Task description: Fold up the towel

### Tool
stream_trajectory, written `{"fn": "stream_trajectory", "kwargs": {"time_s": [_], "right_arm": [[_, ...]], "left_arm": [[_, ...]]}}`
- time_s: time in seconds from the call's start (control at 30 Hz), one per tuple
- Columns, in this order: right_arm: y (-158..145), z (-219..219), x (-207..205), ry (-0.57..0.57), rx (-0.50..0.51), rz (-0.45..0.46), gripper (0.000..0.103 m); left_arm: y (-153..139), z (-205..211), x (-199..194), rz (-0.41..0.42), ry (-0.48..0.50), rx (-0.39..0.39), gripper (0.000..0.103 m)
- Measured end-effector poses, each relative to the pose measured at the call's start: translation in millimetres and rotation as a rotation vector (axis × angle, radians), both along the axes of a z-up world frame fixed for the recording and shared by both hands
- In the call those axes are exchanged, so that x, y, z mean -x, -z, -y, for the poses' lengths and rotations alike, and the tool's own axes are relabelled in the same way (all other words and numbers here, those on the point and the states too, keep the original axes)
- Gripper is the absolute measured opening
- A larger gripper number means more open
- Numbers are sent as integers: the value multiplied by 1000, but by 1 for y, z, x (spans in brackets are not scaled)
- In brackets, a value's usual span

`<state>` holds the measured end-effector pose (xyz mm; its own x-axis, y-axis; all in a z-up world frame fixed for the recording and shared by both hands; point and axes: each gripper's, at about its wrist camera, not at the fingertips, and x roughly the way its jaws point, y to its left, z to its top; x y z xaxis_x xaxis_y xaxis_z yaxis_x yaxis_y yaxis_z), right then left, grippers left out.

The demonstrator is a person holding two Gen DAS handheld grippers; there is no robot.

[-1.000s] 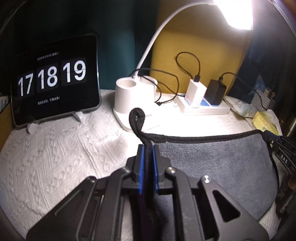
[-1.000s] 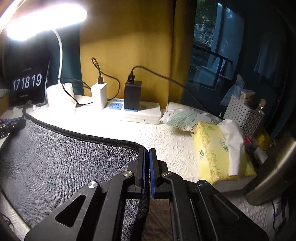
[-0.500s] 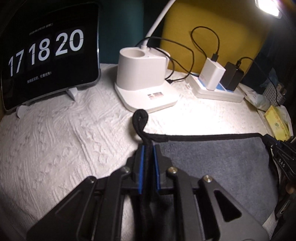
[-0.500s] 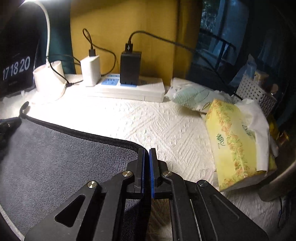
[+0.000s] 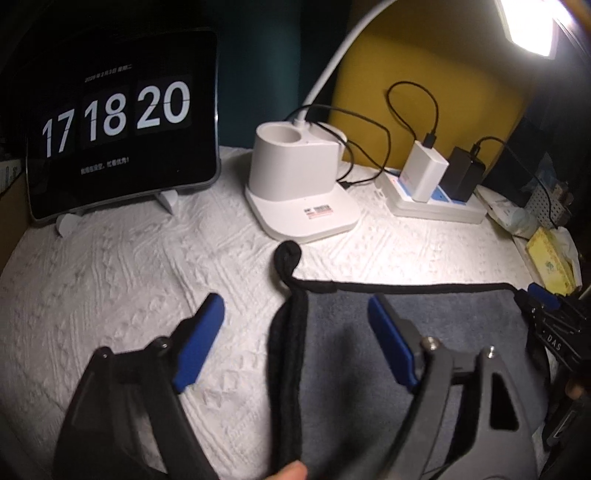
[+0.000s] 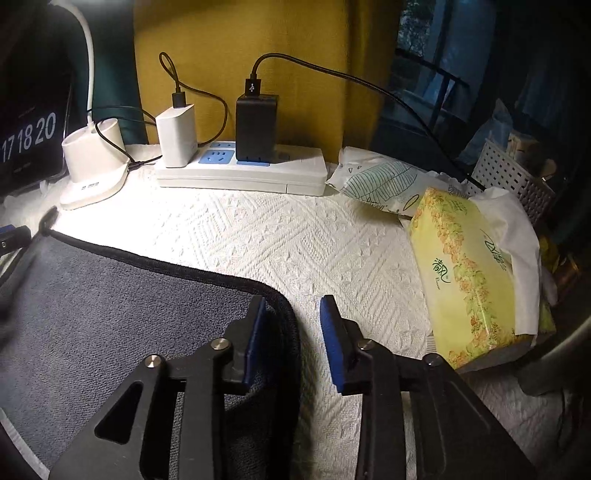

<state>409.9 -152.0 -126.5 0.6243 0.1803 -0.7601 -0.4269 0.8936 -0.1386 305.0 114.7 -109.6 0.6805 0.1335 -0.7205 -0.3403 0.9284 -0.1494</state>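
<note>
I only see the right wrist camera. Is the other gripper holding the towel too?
Observer: No. The left gripper is wide open; the towel edge lies loose between its fingers.
Child: Is anything sticking out of that corner?
Observer: A black hanging loop, curled on the white tablecloth near the lamp base.
Child: Is the lamp on?
Observer: Yes, the lamp head glows brightly.
</note>
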Motion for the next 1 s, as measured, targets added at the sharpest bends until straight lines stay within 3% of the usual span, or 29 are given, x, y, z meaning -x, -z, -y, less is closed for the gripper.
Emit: {"fn": "stream_trajectory", "kwargs": {"time_s": [1.0], "right_arm": [[-82, 12, 89, -27, -102, 126, 36]], "left_arm": [[-66, 50, 84, 118, 43, -45, 84]]}}
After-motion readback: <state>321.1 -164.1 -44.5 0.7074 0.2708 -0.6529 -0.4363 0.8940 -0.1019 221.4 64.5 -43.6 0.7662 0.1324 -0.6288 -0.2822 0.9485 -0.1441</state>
